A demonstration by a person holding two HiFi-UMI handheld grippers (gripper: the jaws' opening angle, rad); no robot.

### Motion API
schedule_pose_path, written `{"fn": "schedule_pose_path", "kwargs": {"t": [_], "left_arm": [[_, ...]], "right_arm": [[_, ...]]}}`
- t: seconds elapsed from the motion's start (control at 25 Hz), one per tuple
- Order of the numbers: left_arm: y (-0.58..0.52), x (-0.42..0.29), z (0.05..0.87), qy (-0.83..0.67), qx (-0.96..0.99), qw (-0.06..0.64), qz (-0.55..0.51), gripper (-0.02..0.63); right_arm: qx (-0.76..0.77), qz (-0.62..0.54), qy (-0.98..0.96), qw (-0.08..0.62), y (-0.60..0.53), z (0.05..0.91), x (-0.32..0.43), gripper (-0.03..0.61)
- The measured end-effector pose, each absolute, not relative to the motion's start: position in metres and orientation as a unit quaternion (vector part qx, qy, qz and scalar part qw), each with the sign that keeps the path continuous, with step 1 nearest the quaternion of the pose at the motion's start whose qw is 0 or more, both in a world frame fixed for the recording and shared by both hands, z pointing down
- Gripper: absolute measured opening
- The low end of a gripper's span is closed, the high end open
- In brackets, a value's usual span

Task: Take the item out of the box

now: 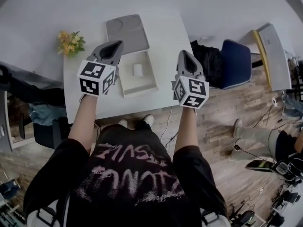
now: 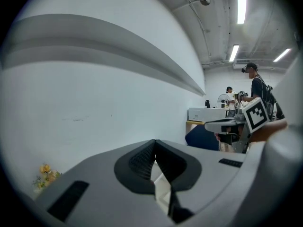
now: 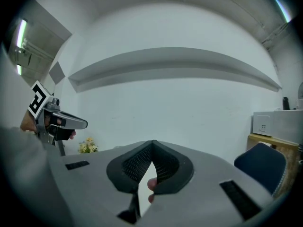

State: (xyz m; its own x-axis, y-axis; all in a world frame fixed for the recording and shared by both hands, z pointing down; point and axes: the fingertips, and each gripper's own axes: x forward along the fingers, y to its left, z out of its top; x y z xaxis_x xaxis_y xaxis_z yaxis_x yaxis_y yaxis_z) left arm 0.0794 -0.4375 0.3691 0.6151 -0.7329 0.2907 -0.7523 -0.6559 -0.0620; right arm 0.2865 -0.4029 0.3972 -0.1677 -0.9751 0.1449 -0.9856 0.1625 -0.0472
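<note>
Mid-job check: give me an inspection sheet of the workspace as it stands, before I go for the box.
Surface: white table, holding only the things below.
Job's things: open box, its grey lid laid flat beyond it; small white item lies inside, not yet taken out.
Clutter: yellow flowers at the table's far left corner.
Grippers: left gripper and right gripper both shut, empty, held either side of the box.
Cables: thin cable hangs below the table's near edge; floor cables at right.
Surroundings: blue chair, black bag, another person's leg on the wooden floor.
</note>
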Motion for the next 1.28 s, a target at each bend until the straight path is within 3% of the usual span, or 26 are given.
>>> {"fn": "schedule_pose_path", "kwargs": {"t": [0.88, 1.28], "left_arm": [[-0.438, 0.097, 0.381, -0.438, 0.887, 0.047, 0.140, 0.003], [-0.444, 0.101, 0.420, -0.438, 0.876, 0.110, 0.169, 0.021]], "right_arm": [[0.621, 0.074, -0.780, 0.031, -0.423, 0.402, 0.302, 0.009], [0.611, 0.072, -0.787, 0.035, -0.435, 0.404, 0.294, 0.009]]}}
